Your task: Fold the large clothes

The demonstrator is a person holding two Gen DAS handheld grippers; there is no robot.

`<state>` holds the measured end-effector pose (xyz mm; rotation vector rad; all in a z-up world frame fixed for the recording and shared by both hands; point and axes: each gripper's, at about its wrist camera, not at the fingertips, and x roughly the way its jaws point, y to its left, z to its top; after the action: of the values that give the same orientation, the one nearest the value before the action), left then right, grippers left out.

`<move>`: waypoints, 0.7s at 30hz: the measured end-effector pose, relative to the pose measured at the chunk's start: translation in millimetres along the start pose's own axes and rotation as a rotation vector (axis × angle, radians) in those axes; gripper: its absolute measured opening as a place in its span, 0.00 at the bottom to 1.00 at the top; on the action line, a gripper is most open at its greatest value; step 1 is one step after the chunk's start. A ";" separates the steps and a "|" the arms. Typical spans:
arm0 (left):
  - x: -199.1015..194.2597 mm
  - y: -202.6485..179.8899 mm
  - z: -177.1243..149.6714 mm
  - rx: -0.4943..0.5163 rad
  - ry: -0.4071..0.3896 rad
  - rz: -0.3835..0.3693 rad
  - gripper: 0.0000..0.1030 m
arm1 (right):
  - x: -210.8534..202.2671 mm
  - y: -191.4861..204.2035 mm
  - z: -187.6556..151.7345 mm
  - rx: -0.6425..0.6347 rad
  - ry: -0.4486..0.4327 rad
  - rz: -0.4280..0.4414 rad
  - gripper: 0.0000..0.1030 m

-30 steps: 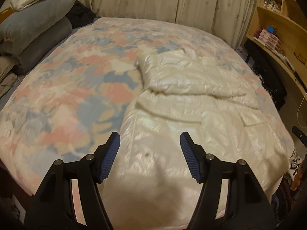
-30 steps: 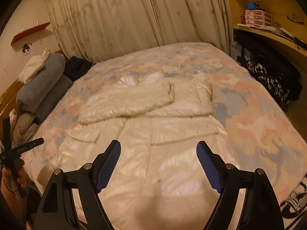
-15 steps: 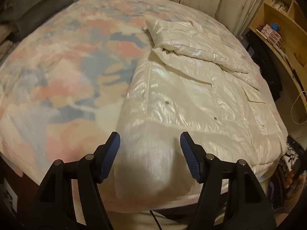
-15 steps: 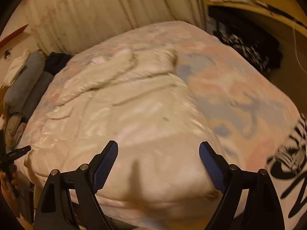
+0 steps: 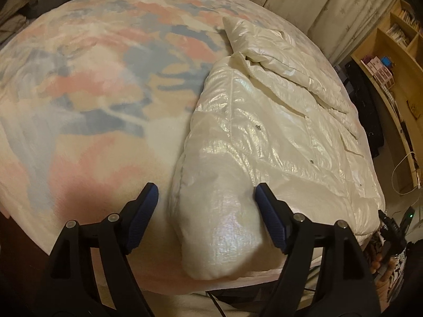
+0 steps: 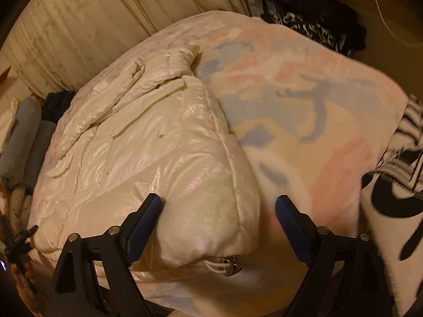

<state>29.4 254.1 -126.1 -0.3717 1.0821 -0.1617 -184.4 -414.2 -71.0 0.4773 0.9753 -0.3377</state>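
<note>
Left wrist view: the left gripper (image 5: 206,200) is spread wide and grasps nothing, straddling the near hem corner of the white puffer jacket (image 5: 277,132), which runs toward one o'clock across the bed (image 5: 92,92).

Right wrist view: the right gripper (image 6: 218,212) is likewise unclenched over the other hem corner (image 6: 211,227), probably lined up to pinch it for folding.

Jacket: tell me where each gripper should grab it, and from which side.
Grip the jacket by its two puffy hem corners at the near bed edge, coming straight in from there. The left gripper and right gripper already straddle one each, jaws open.
</note>
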 end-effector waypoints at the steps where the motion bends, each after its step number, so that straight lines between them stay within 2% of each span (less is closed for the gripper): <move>1: 0.8 0.3 -0.8 -0.001 -0.004 -0.001 0.74 | 2.7 -1.7 -2.2 0.010 -0.003 0.009 0.89; 5: 5.4 -1.3 -7.4 0.008 -0.023 -0.007 0.79 | 11.8 -1.9 -10.9 0.023 -0.016 0.030 0.92; 9: 11.1 -2.4 -13.7 0.013 -0.038 -0.005 0.81 | 16.7 9.7 -20.1 -0.019 -0.025 0.062 0.91; 11: 13.7 -5.9 -16.0 0.023 -0.047 0.008 0.81 | 16.1 21.3 -26.2 -0.062 -0.032 0.097 0.80; 12: 14.6 -7.4 -17.1 0.027 -0.048 0.012 0.81 | 16.2 27.7 -28.7 -0.086 -0.038 0.106 0.71; 14: 17.3 -10.3 -16.5 0.026 -0.042 0.010 0.81 | 16.7 39.4 -30.5 -0.127 -0.051 0.104 0.59; 15: 18.5 -11.1 -15.9 0.019 -0.037 0.007 0.78 | 17.1 42.8 -30.9 -0.135 -0.054 0.113 0.46; 16: 19.2 -11.8 -14.8 0.008 -0.032 -0.006 0.64 | 18.6 44.9 -30.3 -0.134 -0.049 0.151 0.36; 17: 20.2 -12.6 -13.8 -0.010 -0.022 -0.044 0.47 | 19.5 46.8 -29.1 -0.128 -0.044 0.172 0.35; 19: 21.5 -15.1 -12.4 -0.046 -0.005 -0.089 0.29 | 20.8 53.2 -27.4 -0.130 -0.055 0.167 0.29; 21: 17.3 -22.3 -10.6 -0.057 -0.017 -0.072 0.20 | 19.7 60.0 -25.6 -0.151 -0.069 0.145 0.26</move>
<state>29.2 225.8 -136.6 -0.4632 1.0582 -0.1918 -163.5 -351.0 -85.8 0.3938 0.8868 -0.1473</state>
